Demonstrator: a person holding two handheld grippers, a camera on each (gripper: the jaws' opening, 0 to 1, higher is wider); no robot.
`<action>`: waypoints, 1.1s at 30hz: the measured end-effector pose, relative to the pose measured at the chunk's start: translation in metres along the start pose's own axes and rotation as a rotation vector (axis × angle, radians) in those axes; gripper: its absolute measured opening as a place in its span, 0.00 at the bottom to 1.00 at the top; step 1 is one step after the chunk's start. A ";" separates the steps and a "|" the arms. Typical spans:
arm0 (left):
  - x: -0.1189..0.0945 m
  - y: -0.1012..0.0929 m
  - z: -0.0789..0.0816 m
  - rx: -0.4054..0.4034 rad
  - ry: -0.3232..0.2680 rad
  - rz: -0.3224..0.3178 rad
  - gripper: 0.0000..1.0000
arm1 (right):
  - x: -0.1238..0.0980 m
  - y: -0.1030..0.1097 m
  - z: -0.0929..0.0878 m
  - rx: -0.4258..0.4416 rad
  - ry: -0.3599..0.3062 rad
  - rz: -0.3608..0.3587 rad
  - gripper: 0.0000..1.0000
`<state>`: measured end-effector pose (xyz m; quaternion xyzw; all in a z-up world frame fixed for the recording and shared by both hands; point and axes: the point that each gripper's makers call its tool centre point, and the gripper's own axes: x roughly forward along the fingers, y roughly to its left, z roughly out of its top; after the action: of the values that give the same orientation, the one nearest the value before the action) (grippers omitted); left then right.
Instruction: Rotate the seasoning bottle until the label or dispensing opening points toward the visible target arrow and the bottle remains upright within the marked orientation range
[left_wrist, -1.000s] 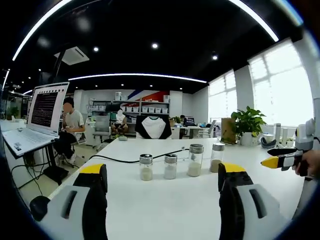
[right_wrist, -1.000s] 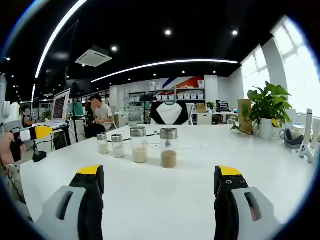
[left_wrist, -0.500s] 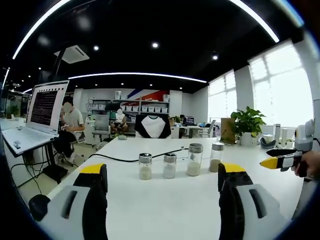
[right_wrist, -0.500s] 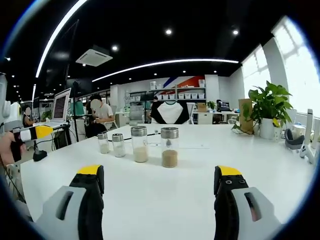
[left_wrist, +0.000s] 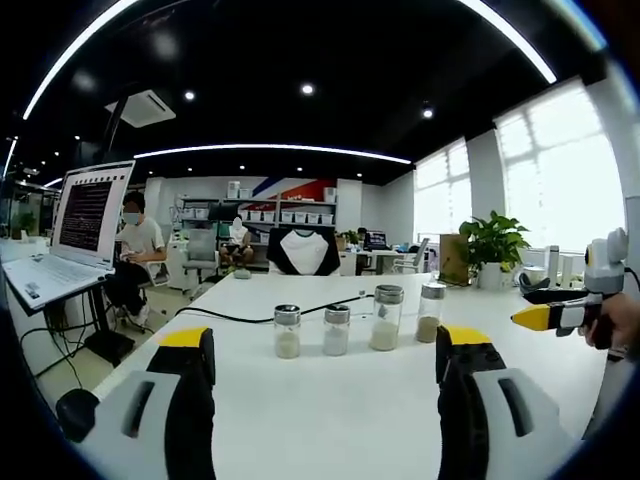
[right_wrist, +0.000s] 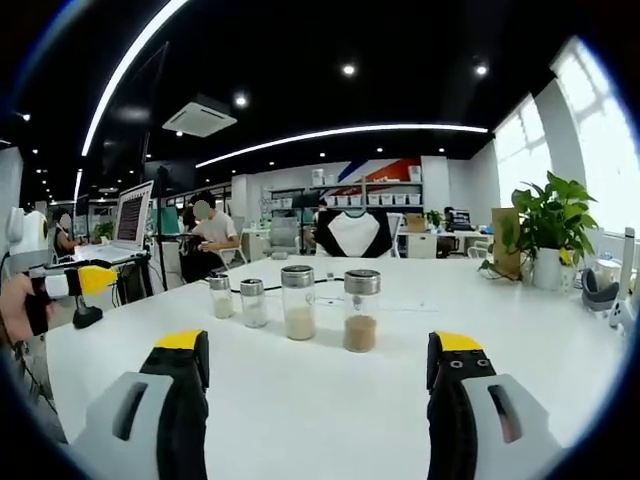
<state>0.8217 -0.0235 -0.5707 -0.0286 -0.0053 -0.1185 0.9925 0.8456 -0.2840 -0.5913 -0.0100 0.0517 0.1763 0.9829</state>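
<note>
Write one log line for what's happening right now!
left gripper: open, empty | right gripper: open, empty | four bottles: upright in row on table, untouched

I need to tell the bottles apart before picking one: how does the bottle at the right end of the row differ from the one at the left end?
The right-end glass bottle is taller and holds brown seasoning; the left-end glass bottle is shorter and holds pale seasoning. Both stand upright on the white table with silver caps.

On the four seasoning bottles (right_wrist: 361, 309) any label or dispensing opening is too small to tell, the far shelf bins (left_wrist: 275, 216) at frame centre are blurred, and the laptop (left_wrist: 68, 232) is cut off at the left edge of the left gripper view.
</note>
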 end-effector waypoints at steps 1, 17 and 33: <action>0.000 0.000 0.000 -0.001 0.001 -0.001 0.97 | 0.003 0.002 0.002 -0.004 -0.002 0.005 0.92; -0.003 -0.006 -0.002 -0.003 0.006 -0.007 0.96 | 0.065 0.035 0.019 -0.029 -0.017 0.116 0.90; 0.004 -0.019 0.014 -0.005 -0.024 -0.034 0.95 | 0.112 0.043 0.001 -0.036 0.036 0.155 0.87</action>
<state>0.8209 -0.0424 -0.5555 -0.0323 -0.0175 -0.1350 0.9902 0.9349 -0.2046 -0.6022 -0.0266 0.0667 0.2527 0.9649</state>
